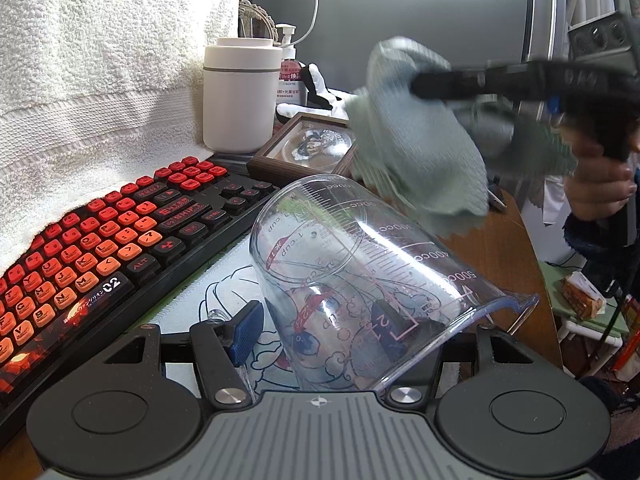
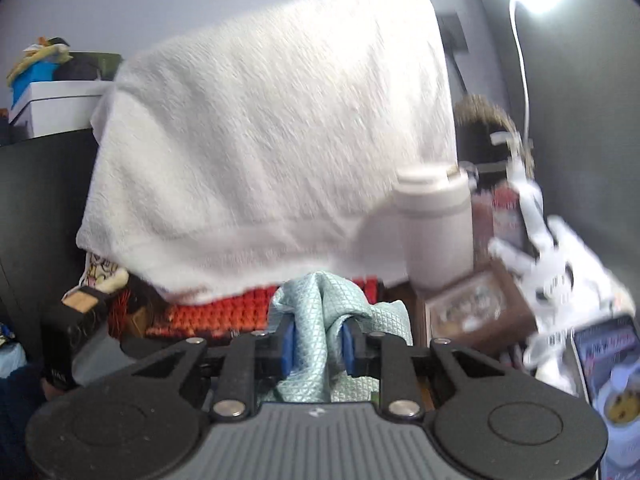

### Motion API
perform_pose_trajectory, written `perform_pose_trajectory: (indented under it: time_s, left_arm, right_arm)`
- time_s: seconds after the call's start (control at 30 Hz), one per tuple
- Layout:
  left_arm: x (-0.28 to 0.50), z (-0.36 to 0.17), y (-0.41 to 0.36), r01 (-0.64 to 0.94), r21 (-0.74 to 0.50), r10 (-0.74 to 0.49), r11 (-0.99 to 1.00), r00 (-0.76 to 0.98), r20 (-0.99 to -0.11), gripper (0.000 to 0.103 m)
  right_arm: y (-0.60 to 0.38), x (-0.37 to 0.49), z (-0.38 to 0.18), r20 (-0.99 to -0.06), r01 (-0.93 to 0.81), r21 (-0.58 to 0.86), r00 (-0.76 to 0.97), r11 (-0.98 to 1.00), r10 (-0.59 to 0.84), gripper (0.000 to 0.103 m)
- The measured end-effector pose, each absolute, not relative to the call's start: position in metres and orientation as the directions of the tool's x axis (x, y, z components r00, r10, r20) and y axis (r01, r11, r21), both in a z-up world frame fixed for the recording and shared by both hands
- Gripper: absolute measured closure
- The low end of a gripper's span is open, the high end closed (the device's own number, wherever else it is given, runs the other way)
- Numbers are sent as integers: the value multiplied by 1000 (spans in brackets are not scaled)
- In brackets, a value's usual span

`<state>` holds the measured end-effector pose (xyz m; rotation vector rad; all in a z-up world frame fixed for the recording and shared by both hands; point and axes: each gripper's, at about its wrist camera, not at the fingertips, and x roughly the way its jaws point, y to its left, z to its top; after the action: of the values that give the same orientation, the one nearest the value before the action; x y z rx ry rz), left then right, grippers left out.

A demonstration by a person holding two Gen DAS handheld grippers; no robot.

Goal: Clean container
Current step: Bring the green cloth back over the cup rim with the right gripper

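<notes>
A cluttered home desk is shown: a black keyboard with red and orange keycaps point(image 1: 100, 232) at left of the frame, a white terry towel point(image 1: 100, 60) draped behind, and a wooden-framed picture point(image 1: 304, 148) at centre.

Right wrist view motion-blurred — pump bottle point(image 2: 505, 216) label unreadable; keyboard point(image 2: 224, 316) mostly under towel point(image 2: 264, 132).

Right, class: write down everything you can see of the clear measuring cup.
The measuring cup is clear plastic, printed with white volume marks and red cup labels, with a pouring lip on its rim. It is tipped over, mouth toward the camera and base pointing away, above a printed desk mat. The left tool grips its wall, one blue pad inside. The green cloth hangs at its far end; contact is unclear.
</notes>
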<state>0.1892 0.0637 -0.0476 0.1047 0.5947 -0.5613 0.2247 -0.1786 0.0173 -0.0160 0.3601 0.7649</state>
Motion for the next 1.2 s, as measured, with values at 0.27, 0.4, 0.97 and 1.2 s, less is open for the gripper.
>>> perform_pose_trajectory:
  time_s: [0.27,0.4,0.97,1.2]
  left_arm:
    - [189,-47,63,529,-65,-470,846,684,-557,43]
    - [189,-48,64,529,-67,-471,846,684,-557,43]
    - [189,-48,63,528,-67,-471,846,684,-557,43]
    - [189,-48,63,528,-65,-470,847,685,-557,43]
  right_arm:
    - [-157,213,17,-296,-725,146,617,673,729,80]
    - [-147,210,11,-307,-751,170,575,638,759,80]
    - [-123,198,-3,-321,-842,221,414,493,852,79]
    - [-122,204,-4,-316,-833,223,430,506,846,80]
